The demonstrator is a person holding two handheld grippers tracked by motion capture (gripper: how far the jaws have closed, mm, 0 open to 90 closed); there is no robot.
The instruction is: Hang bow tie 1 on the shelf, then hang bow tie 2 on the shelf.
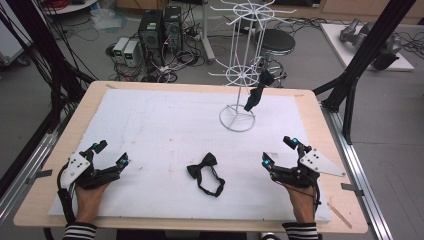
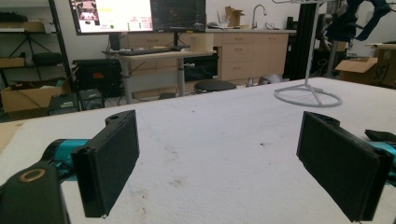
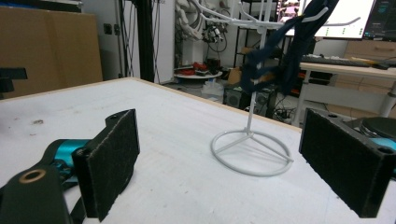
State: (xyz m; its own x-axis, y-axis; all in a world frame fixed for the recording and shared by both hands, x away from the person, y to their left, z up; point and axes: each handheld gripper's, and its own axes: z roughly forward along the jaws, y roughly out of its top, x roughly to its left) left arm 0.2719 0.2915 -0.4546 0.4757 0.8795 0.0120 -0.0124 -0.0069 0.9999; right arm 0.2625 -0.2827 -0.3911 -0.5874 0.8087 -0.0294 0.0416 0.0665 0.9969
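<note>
Bench [image 1: 320,150]: wooden top, covered almost edge to edge by one white foam sheet [image 1: 165,130], lightly soiled with small dark specks in the left gripper view. Nearest the person, two hands in striped sleeves rest at the front edge, each holding one gripper. Left gripper [image 1: 111,154]: fingers [image 2: 109,163] spread wide, nothing between them, set down on the sheet at front left. Right gripper [image 1: 280,150]: fingers [image 3: 112,161] likewise spread wide and empty, at front right. Between the two, well apart from both, one black bow tie [image 1: 205,170] with its looped strap lies flat on the sheet, near front centre. Farther back, right of centre, one white wire display stand [image 1: 239,75] stands upright on a ring base; one dark tie [image 1: 257,92] hangs from a lower arm. Count: two grippers, one bow tie on the sheet, one stand, one hanging item.

Room beyond: grey floor, two computer towers [image 1: 160,30] with tangled cables, one round stool [image 1: 276,42], black frame posts either side, monitors and cabinets in the gripper views
</note>
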